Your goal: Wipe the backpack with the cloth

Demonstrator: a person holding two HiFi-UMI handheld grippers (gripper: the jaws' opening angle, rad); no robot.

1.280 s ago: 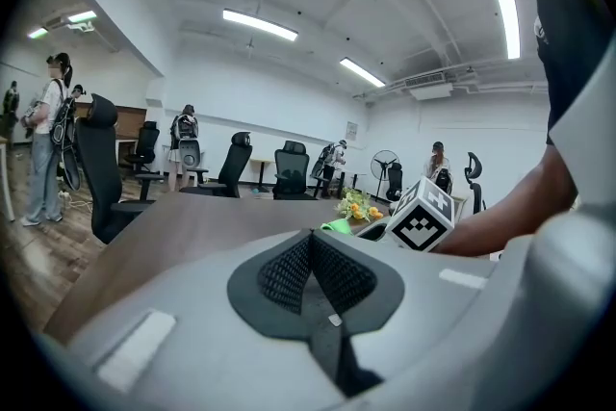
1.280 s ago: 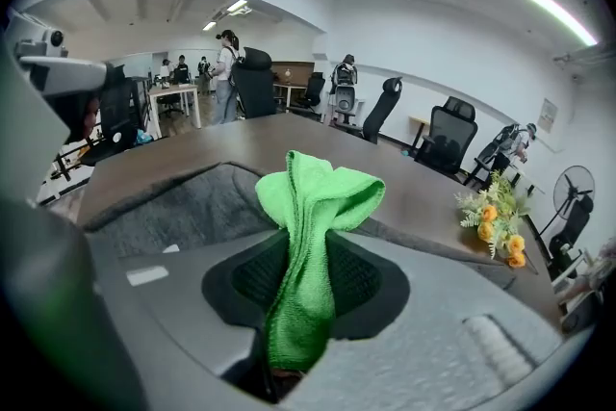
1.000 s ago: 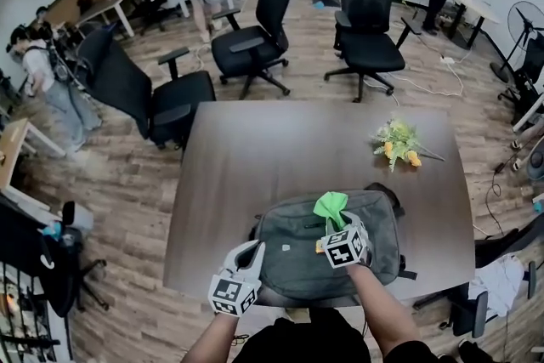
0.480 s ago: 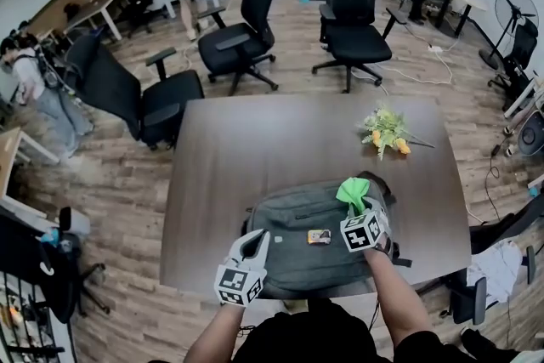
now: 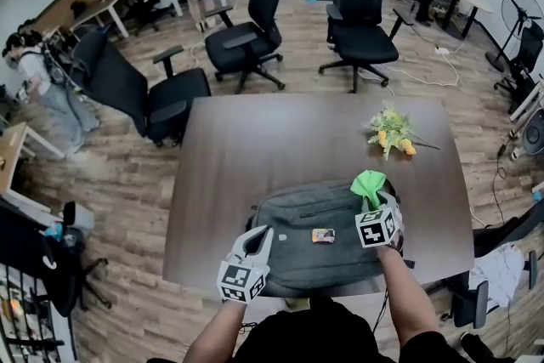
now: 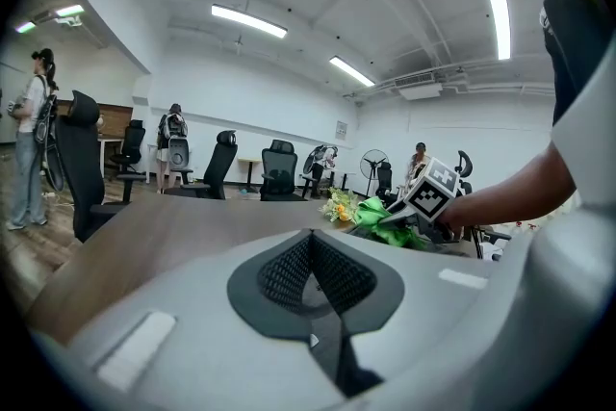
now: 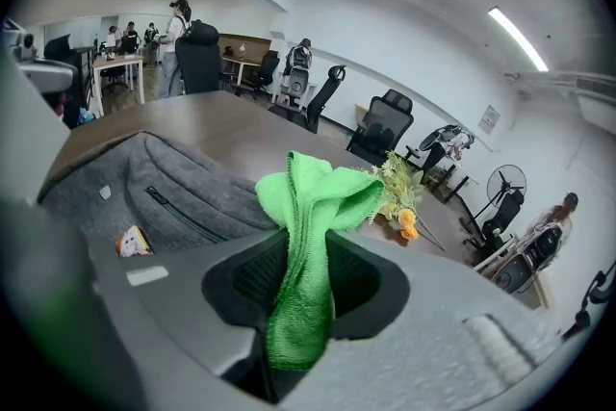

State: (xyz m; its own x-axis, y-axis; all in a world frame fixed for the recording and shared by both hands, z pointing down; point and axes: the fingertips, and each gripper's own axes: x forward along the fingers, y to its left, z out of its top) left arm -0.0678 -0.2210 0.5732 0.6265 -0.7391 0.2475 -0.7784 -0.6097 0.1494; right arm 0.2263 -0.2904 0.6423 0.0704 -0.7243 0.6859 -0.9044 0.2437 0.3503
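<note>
In the head view a grey backpack (image 5: pixel 310 255) lies flat on the near end of a brown table (image 5: pixel 255 149), close to the person's body. The right gripper (image 5: pixel 375 207) is over the backpack's far right corner, with a green cloth (image 5: pixel 368 184) bunched up from its tips. The left gripper (image 5: pixel 258 239) is at the backpack's near left edge; this view does not settle whether it touches the fabric. A small packet (image 5: pixel 323 235) lies on the backpack between the two grippers. A bunch of flowers (image 5: pixel 391 133) lies farther out on the table, well apart from the backpack, and black office chairs (image 5: pixel 361 8) stand on the wooden floor beyond the table. In the left gripper view the jaws are pressed together with nothing between them, and across the table the other gripper's marker cube and the green cloth show beside the flowers. In the right gripper view the jaws are clamped on the cloth, which runs down between them and folds over in a loose bundle above. The backpack, with a zip line across it, lies to the left below, the packet resting on it, and the flowers lie behind the cloth.
</note>
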